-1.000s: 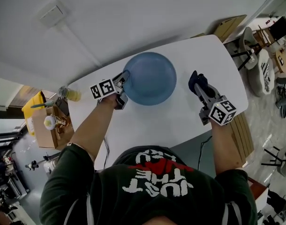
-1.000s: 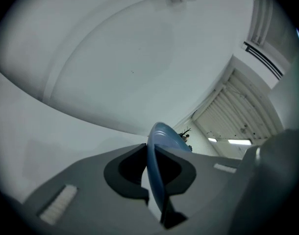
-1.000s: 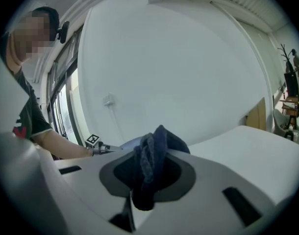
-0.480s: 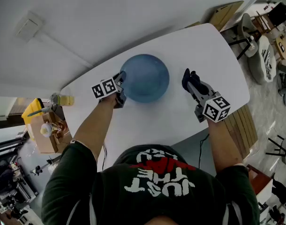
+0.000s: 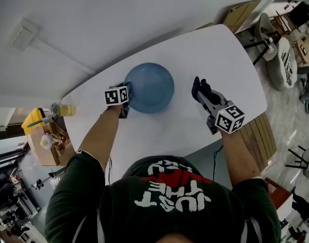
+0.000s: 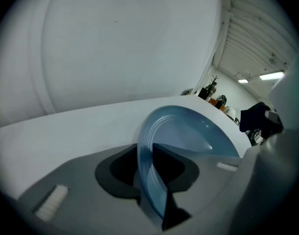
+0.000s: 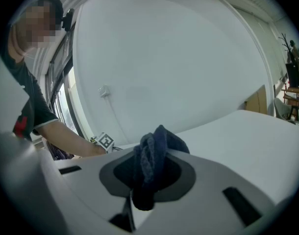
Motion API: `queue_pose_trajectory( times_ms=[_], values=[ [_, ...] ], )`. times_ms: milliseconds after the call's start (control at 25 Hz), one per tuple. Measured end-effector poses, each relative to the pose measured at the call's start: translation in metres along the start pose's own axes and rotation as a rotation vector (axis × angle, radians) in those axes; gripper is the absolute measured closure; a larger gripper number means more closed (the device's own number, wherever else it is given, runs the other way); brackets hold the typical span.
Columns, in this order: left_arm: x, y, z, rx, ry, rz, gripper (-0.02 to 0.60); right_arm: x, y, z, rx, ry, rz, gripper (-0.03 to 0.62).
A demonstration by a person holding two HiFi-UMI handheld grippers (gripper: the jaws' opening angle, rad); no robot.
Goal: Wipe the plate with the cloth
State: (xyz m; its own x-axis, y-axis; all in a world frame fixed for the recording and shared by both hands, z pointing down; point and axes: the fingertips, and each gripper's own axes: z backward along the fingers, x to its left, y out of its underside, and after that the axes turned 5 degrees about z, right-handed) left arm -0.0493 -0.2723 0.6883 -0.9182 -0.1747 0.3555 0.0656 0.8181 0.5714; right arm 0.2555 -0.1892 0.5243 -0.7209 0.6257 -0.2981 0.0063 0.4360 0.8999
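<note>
1. Left gripper (image 5: pixel 127 92): set at the near-left rim of the plate (image 5: pixel 149 86), with its marker cube turned up toward the head view; the rim runs between the jaws, which have just been opening and stand narrowly apart, a dark gap showing on either side of the rim
2. Plate: round, blue and shallow, lying on the white tabletop (image 5: pixel 220 59) toward its far-left part; in the left gripper view its concentric inner rings and raised rim can be seen
3. Cloth (image 5: pixel 199 88): dark blue and bunched, well to the right of the plate and apart from it; it stands up out of the right gripper (image 5: pixel 204 97) in folds
4. Right gripper: jaws closed on the cloth, whose lower end is pinched between them in the right gripper view; it points across the tabletop toward the far edge
5. Tabletop: a rounded white slab, bare between the plate and the cloth
6. Surroundings: a bottle (image 5: pixel 63 109) of yellow liquid stands off the tabletop's left end, beside a cardboard box (image 5: pixel 45 142); the person's bare forearm (image 7: pixel 66 136) appears at the left of the right gripper view
</note>
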Motion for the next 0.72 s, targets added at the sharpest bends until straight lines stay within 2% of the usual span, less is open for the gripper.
queue_pose_trajectory(
  times_ms=[80,160,320,400,520,720],
  values=[
    [-0.003,0.001,-0.001,0.012,-0.026,-0.022,0.461,-0.001,0.000,0.004,0.009,-0.012,0.002,0.557],
    [-0.003,0.000,0.004,-0.001,-0.042,-0.008,0.407,-0.002,-0.001,0.008,0.015,-0.021,0.006,0.557],
    [0.005,-0.008,0.033,-0.079,-0.089,0.022,0.387,-0.003,-0.008,0.017,0.011,-0.038,0.019,0.557],
    [0.003,-0.014,0.057,-0.140,-0.088,0.055,0.388,-0.005,-0.013,0.026,0.008,-0.037,0.028,0.557],
    [-0.020,-0.030,0.103,-0.251,-0.005,0.065,0.389,-0.004,-0.022,0.037,-0.006,-0.022,0.039,0.557],
    [-0.068,-0.052,0.186,-0.403,0.194,-0.029,0.394,0.018,-0.041,0.047,-0.052,0.017,0.065,0.557]
  ],
)
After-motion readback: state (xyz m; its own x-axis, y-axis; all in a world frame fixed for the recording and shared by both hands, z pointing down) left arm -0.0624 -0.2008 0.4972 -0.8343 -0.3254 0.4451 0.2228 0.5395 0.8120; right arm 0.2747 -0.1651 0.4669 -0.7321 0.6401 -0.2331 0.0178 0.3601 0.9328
